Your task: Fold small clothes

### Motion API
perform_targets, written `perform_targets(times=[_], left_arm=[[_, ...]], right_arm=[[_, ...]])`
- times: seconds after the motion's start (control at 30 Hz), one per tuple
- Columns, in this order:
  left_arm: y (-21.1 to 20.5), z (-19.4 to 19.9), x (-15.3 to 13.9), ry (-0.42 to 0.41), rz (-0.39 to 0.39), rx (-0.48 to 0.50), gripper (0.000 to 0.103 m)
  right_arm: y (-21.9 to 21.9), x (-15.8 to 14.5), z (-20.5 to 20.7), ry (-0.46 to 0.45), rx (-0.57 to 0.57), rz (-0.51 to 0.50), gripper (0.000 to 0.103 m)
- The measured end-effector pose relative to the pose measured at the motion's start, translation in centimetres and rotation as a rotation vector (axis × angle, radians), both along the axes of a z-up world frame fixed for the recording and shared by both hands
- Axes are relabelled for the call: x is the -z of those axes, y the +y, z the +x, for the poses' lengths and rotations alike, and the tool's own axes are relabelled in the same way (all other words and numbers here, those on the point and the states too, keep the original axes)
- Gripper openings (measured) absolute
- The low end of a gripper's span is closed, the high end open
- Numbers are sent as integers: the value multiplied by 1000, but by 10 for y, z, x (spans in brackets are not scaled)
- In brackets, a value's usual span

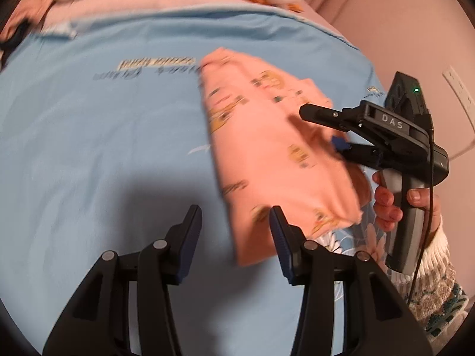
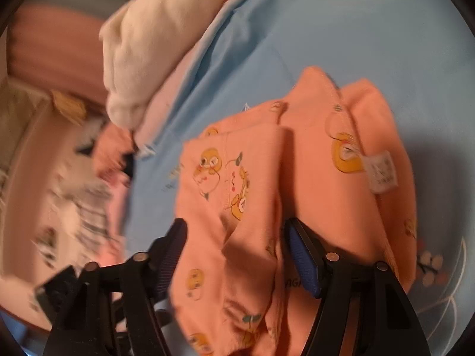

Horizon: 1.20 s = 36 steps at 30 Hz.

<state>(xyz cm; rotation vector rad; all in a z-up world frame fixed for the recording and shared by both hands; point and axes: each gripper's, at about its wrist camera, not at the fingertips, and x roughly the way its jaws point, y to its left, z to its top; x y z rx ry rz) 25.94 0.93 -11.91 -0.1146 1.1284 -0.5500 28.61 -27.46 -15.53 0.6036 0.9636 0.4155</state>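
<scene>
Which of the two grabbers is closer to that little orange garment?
Right. The right gripper has the orange garment between its open fingers; the left gripper sits open at its near edge.

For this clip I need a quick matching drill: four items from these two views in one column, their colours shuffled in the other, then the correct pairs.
Items
1. small printed garment
2. bed sheet
3. plush blanket
4. claw pads

Colours
A. light blue with dark lettering
B. cream white
C. dark blue, ribbed
D. salmon orange with yellow cartoon figures

Pairs: 1-D, 2-A, 3-B, 4-C
</scene>
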Motion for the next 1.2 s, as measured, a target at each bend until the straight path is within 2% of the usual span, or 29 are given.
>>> perform_targets(times=[0.03,0.1,0.2,0.3,0.47,0.57,0.63,0.73,0.83,0.9,0.97,1.07,1.17,1.2], left_arm=[[-1,0,2,8,-6,-8,47],[-1,-5,5,22,-23,-22,47],[5,-4,7,30,-43,-38,47],[2,-8,4,32,-53,-40,47],[3,-11,2,24,-56,-25,47],[1,-7,5,29,-60,-22,47],[2,-9,6,33,-59,-23,47],[-5,-7,8,44,-61,-25,47],[-16,-8,-1,21,-70,0,47],[-24,-9,-10,-10,-68,19,47],[-33,-9,-17,-41,-68,32,47],[-50,-7,-25,-84,-74,46,45],[-64,-4,-26,-110,-77,53,44],[-70,-4,-25,-120,-74,51,37]], right_arm=[[5,-1,1,-13,-1,-56,54],[9,2,4,-17,-7,-115,26],[8,3,4,-33,-25,-119,15],[2,-5,0,-60,-34,-111,12],[-8,-39,-5,-153,-10,-193,10],[-19,-50,-4,-161,29,-261,10],[-22,-48,-4,-153,32,-288,10],[-29,-24,5,-72,29,-307,10],[-35,-14,9,-56,32,-283,14],[-42,-20,5,-84,50,-270,28],[-47,-29,-2,-128,71,-292,36],[-40,-47,-20,-224,68,-391,37],[-22,-59,-42,-321,-1,-444,37],[-16,-60,-48,-343,-22,-458,37]])
